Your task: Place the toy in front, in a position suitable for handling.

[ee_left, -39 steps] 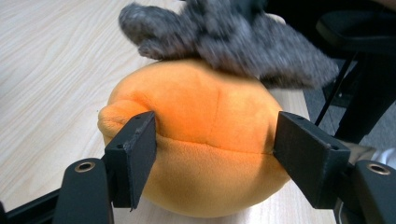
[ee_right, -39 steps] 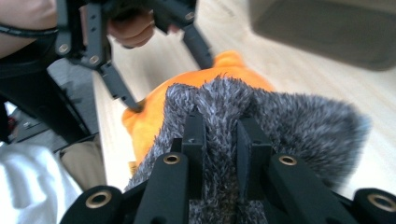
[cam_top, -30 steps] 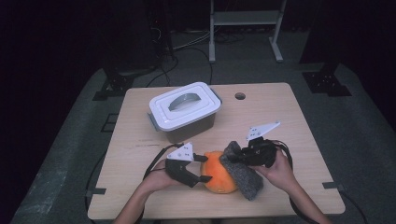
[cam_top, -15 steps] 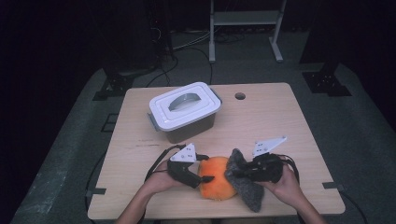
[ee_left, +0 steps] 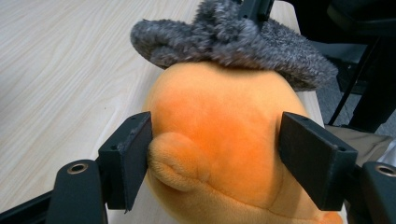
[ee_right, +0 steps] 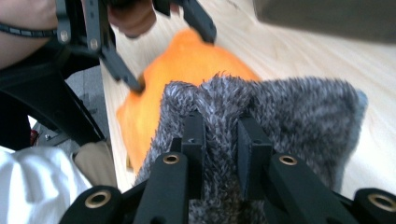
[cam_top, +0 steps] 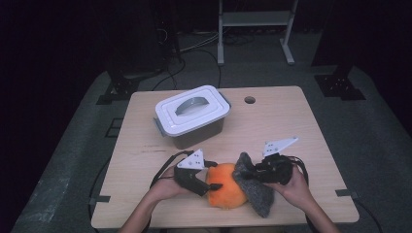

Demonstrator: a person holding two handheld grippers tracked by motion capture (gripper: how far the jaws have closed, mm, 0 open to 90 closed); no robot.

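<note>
A round orange plush (cam_top: 224,191) lies near the table's front edge. My left gripper (cam_top: 212,178) grips it from the left, one jaw pressed into each side of the plush (ee_left: 219,126). A grey fuzzy cloth (cam_top: 258,195) rests against the plush's right side and overlaps its top (ee_left: 224,37). My right gripper (cam_top: 246,173) is shut on a fold of this grey cloth (ee_right: 299,107), and its fingers (ee_right: 194,135) pinch the pile. In the right gripper view, the left gripper (ee_right: 175,60) straddles the orange plush (ee_right: 182,70) farther off.
A grey storage box with a white handled lid (cam_top: 192,114) stands closed at the table's back left. The wooden table (cam_top: 301,126) has a small round hole (cam_top: 249,100) near its far edge. Cables trail from both grippers, and dark floor surrounds the table.
My right gripper has come down and nearer the front edge with the grey cloth, which now lies lower against the plush. The left gripper holds the plush about where it was.
</note>
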